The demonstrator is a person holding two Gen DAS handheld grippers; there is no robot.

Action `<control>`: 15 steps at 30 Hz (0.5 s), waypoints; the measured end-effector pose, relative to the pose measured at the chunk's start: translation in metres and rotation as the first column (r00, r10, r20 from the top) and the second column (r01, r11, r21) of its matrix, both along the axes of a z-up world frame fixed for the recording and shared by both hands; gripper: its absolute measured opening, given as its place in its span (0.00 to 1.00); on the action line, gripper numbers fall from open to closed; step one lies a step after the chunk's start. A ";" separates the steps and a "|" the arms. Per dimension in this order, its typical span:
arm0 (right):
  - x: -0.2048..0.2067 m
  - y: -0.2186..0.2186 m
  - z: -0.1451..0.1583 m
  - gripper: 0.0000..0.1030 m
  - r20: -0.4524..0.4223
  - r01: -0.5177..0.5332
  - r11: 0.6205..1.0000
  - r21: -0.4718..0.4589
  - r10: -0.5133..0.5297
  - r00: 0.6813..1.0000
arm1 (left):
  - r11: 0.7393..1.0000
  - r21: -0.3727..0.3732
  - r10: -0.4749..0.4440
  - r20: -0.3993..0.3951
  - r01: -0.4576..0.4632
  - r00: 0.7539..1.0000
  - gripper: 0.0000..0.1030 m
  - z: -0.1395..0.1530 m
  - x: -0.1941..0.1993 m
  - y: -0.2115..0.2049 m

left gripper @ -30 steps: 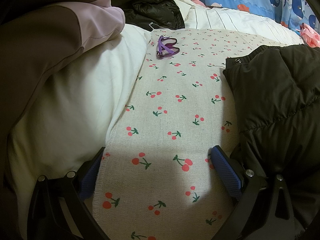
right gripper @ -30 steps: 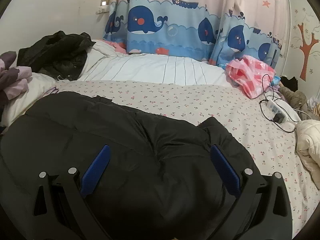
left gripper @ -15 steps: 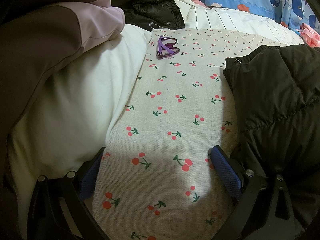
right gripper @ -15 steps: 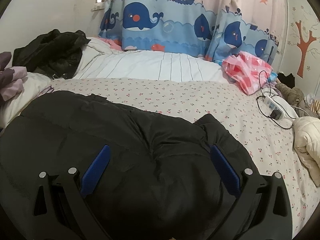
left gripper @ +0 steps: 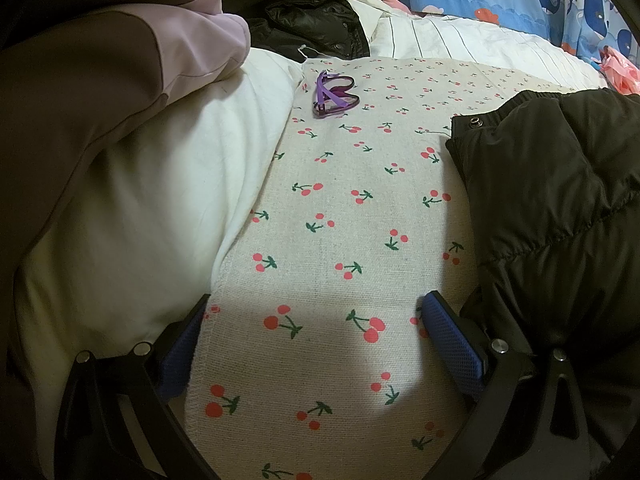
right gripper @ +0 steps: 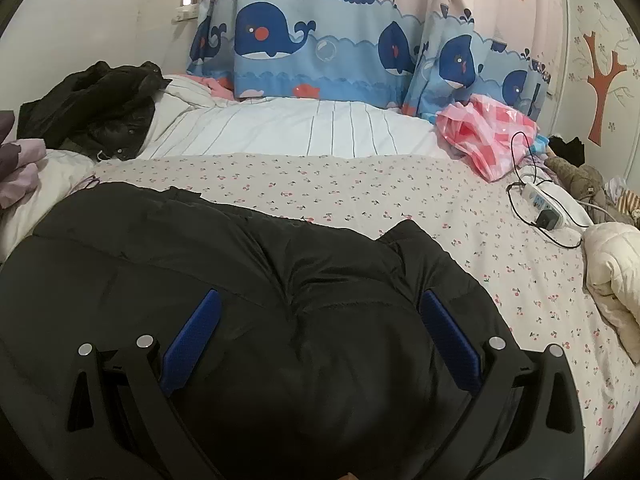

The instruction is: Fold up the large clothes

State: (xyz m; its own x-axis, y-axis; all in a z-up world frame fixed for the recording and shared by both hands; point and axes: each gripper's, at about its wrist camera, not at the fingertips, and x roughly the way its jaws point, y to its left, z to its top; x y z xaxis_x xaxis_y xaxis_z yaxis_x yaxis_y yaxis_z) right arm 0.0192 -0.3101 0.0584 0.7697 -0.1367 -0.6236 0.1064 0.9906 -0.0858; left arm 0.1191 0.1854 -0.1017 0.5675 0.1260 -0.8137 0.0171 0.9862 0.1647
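Black jacket [right gripper: 240,300] on the cherry sheet [left gripper: 340,240], both grippers wide open and empty.
Left gripper [left gripper: 316,320] sees purple glasses [left gripper: 334,94] at 12 o'clock, jacket at 3; right gripper [right gripper: 316,316] hovers over the jacket, power strip [right gripper: 546,204] at 2.

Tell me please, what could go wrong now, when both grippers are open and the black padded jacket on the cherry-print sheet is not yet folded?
1. The purple plastic glasses lie on the cherry-print sheet close to the black padded jacket; a swung sleeve might knock or cover them.
2. The white power strip with black cable sits beside the jacket; the fabric may snag it.
3. The jacket is puffy, so the open right gripper may pinch only the top layer.
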 end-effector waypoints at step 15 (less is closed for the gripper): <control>-0.001 -0.003 -0.002 0.94 -0.003 0.000 1.000 0.005 0.000 1.000 | 1.000 0.000 0.000 0.000 0.000 1.000 0.94 0.000 0.000 0.000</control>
State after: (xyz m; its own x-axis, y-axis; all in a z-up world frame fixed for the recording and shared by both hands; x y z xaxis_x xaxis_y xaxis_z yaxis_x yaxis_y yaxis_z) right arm 0.0185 -0.3128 0.0560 0.7677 -0.1339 -0.6267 0.1063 0.9910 -0.0816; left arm 0.1191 0.1850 -0.1016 0.5671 0.1259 -0.8139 0.0175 0.9862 0.1648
